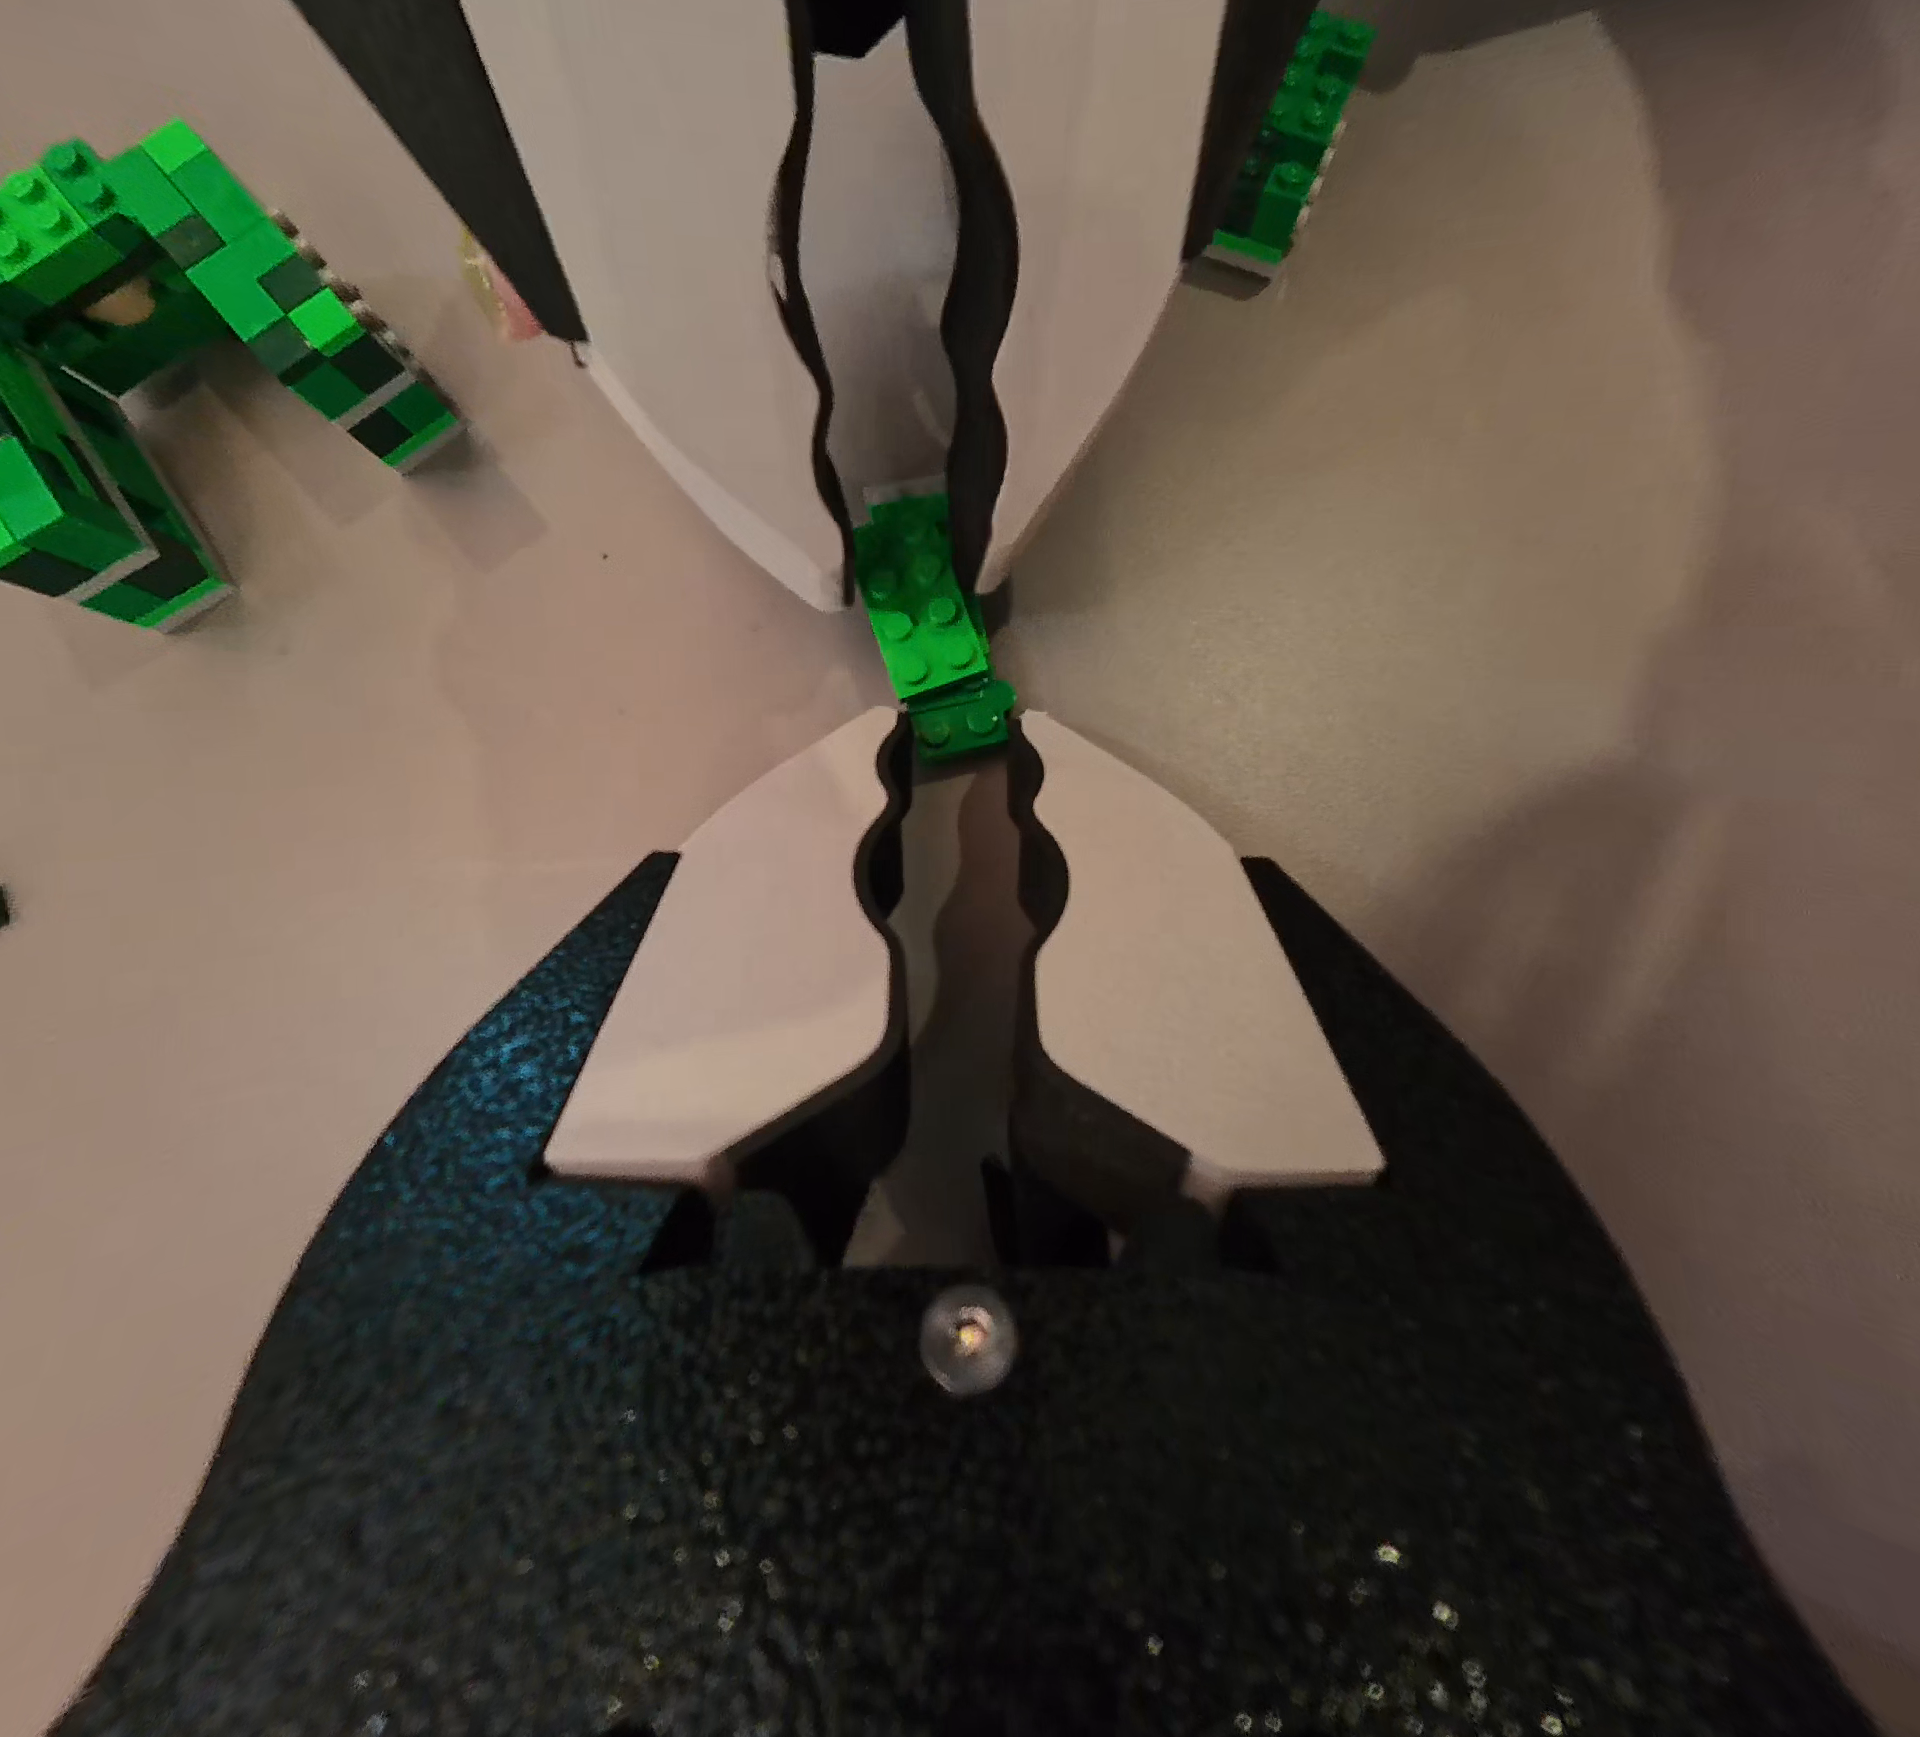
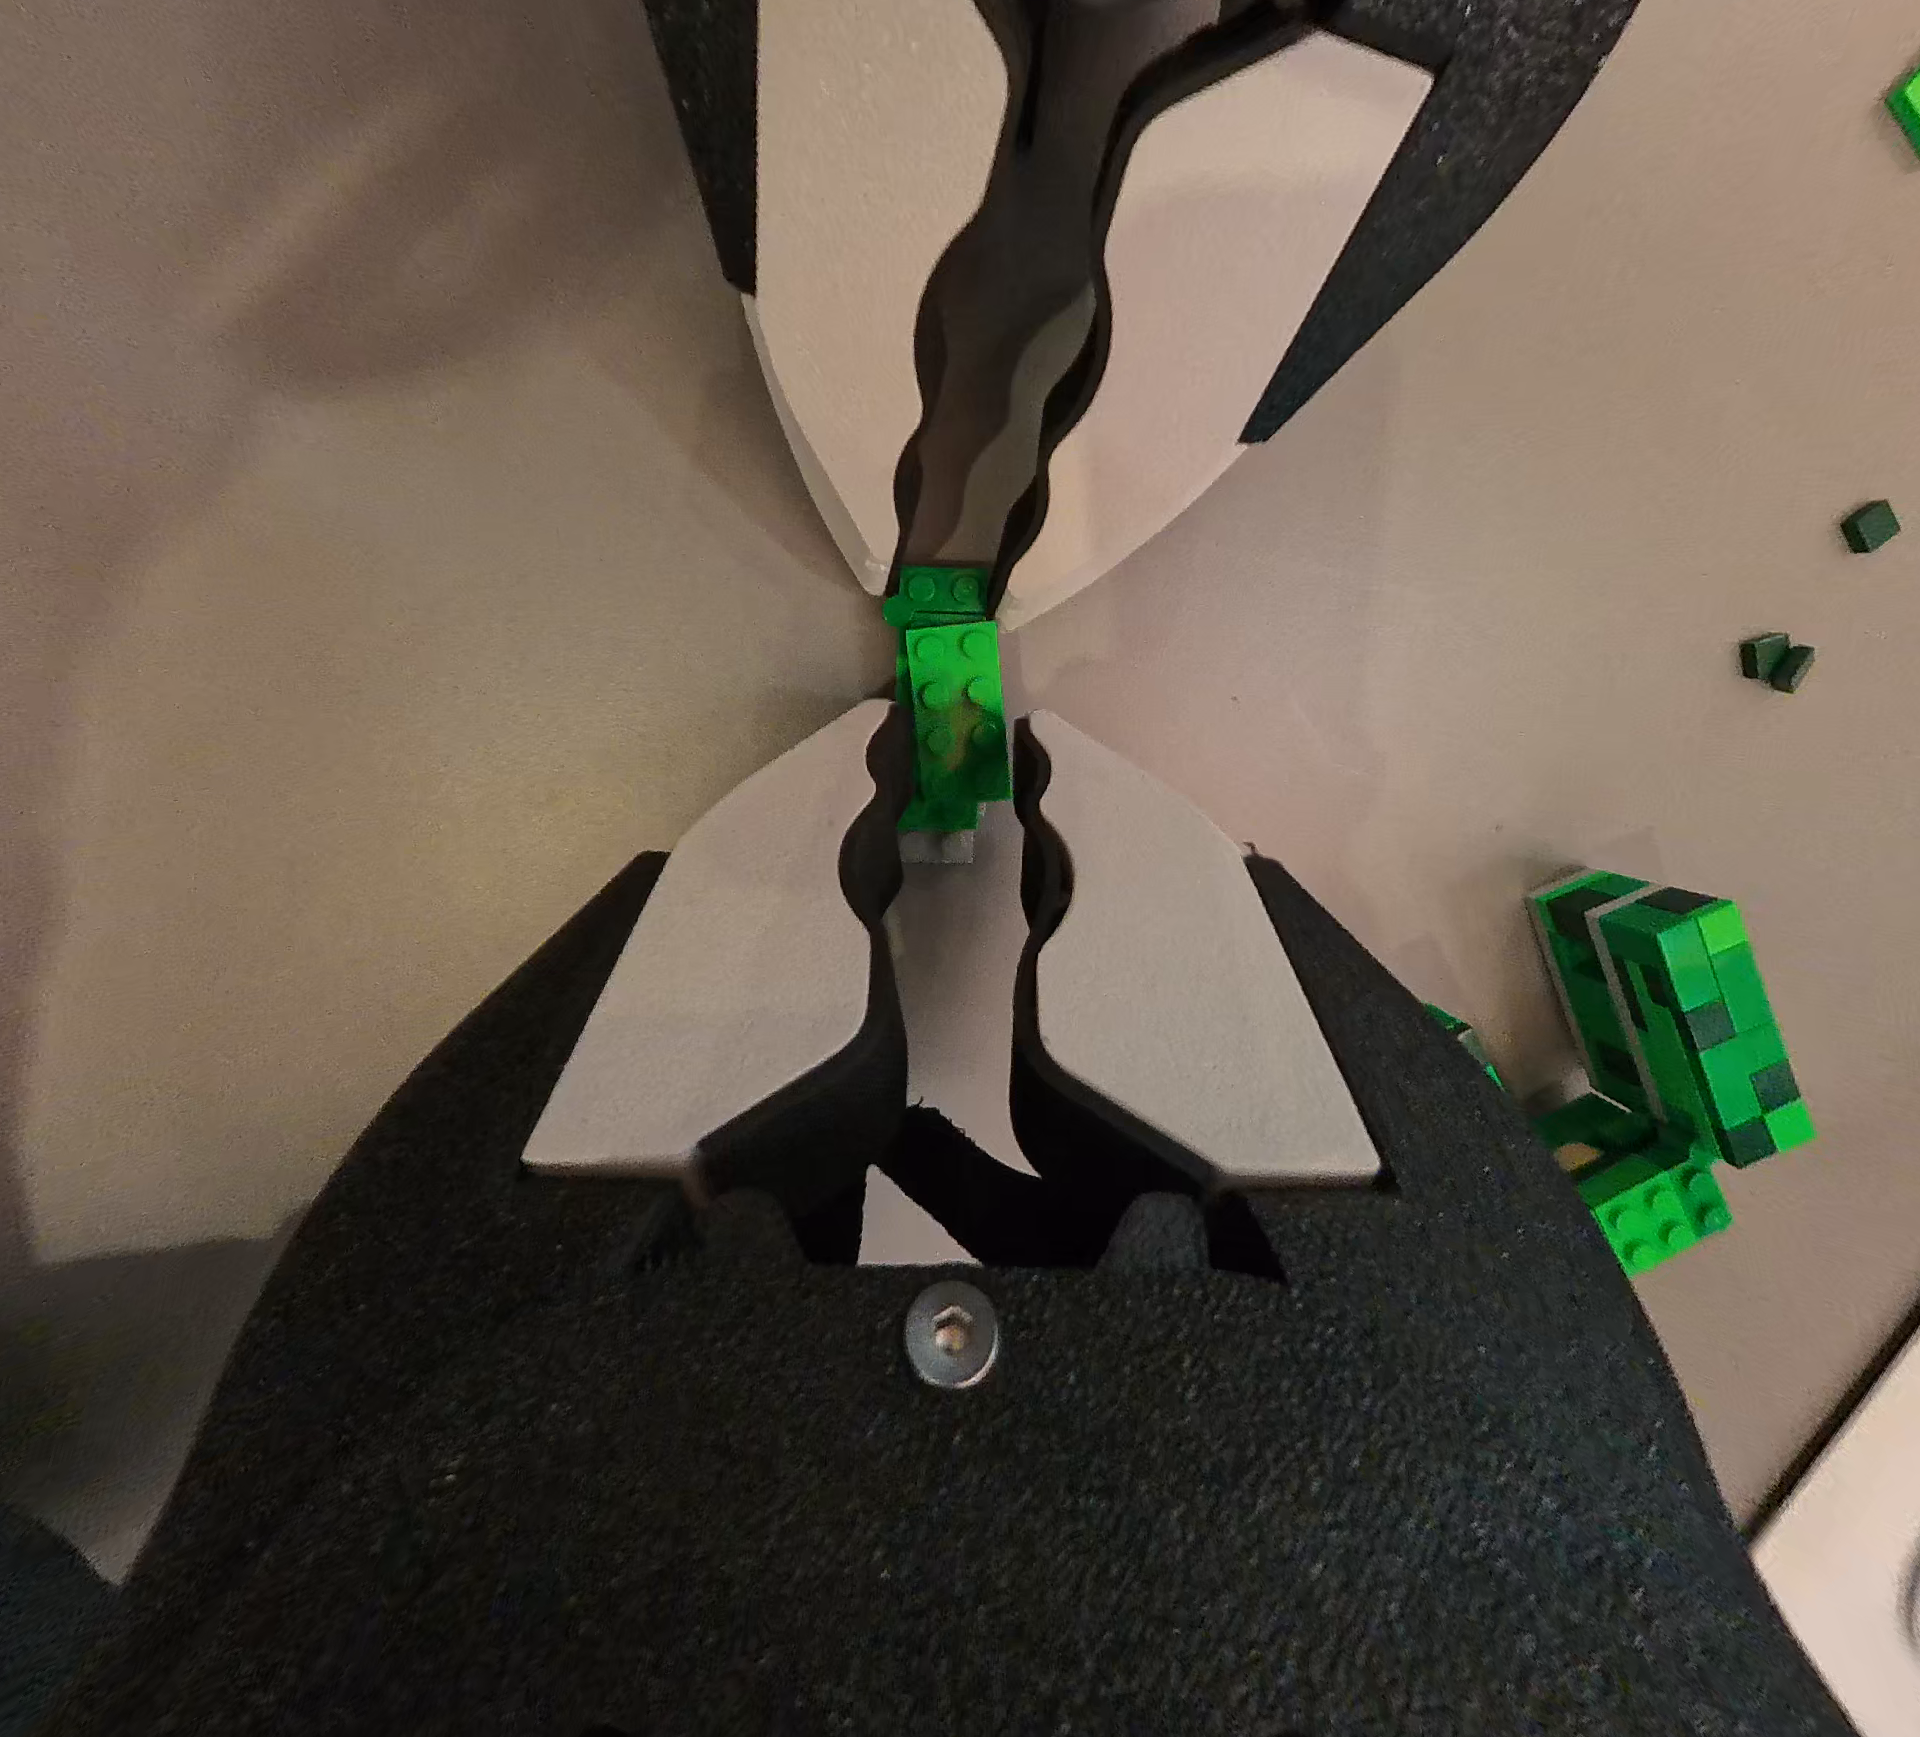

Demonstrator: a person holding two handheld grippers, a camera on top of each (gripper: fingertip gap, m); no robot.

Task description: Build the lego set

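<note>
At the centre of both wrist views the two grippers meet tip to tip, each clamped on its own green piece so the two can be pressed together above the table [image 1: 312, 856]. The left gripper [image 1: 961, 731], coming from the bottom of its view, pinches a small plate [image 1: 966, 723] by its sides. The right gripper [image 2: 951, 783] grips a longer plate [image 2: 956, 711], studs up, with a grey bit under its near end. The small plate's edge touches the long plate's end and appears to overlap it slightly; whether the studs have seated I cannot tell. Holding each piece by its sides probably leaves the stud faces free for mating. The partly built green model [image 1: 156, 357] sits at the left of the left view, well apart, and a green strip [image 1: 1288, 149] peeks out at upper right. Loose dark tiles [image 2: 1777, 657] lie at right in the right view.
</note>
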